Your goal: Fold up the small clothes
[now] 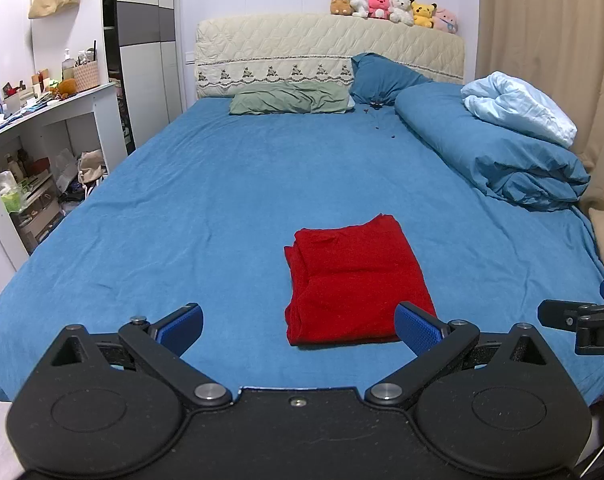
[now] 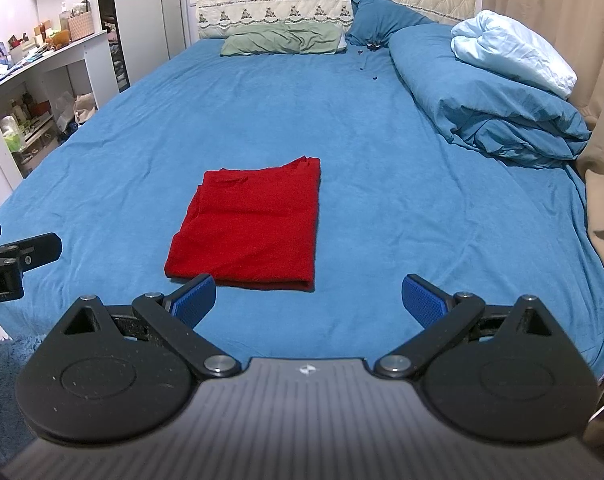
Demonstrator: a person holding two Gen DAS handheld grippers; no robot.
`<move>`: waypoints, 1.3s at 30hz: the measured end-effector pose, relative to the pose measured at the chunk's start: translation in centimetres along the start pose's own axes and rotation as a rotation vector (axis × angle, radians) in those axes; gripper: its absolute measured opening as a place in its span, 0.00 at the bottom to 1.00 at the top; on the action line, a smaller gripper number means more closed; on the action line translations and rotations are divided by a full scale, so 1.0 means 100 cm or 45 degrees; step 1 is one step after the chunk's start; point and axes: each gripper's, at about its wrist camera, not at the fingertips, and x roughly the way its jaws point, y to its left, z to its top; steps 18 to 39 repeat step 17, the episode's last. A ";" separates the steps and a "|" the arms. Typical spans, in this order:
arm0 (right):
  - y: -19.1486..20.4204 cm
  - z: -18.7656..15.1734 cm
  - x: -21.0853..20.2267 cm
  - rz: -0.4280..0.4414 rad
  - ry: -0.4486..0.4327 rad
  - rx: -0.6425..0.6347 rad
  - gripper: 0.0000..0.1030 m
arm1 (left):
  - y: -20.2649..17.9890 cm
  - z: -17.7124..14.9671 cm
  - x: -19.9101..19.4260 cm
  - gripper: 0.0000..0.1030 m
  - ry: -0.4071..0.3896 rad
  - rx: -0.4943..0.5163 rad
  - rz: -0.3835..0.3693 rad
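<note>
A red garment [image 1: 354, 280] lies folded into a neat rectangle on the blue bed sheet [image 1: 222, 200], near the bed's front edge. It also shows in the right wrist view [image 2: 254, 228]. My left gripper [image 1: 298, 328] is open and empty, hovering just in front of the garment's near edge, with its right blue pad over the garment's near right corner. My right gripper [image 2: 308, 300] is open and empty, in front of the garment and slightly to its right. Each gripper's side shows at the edge of the other's view.
A rolled blue duvet [image 1: 494, 148] with a light blue blanket [image 1: 518, 104] lies along the bed's right side. Green [image 1: 290, 98] and blue [image 1: 382, 78] pillows sit at the headboard. A white shelf desk [image 1: 42, 128] stands left. A beige curtain [image 1: 582, 60] hangs right.
</note>
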 end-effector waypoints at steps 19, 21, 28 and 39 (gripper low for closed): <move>0.002 0.002 -0.002 0.003 -0.003 -0.002 1.00 | -0.002 -0.001 -0.005 1.00 -0.033 -0.006 -0.003; 0.002 0.002 -0.002 0.003 -0.003 -0.002 1.00 | -0.002 -0.001 -0.005 1.00 -0.033 -0.006 -0.003; 0.002 0.002 -0.002 0.003 -0.003 -0.002 1.00 | -0.002 -0.001 -0.005 1.00 -0.033 -0.006 -0.003; 0.002 0.002 -0.002 0.003 -0.003 -0.002 1.00 | -0.002 -0.001 -0.005 1.00 -0.033 -0.006 -0.003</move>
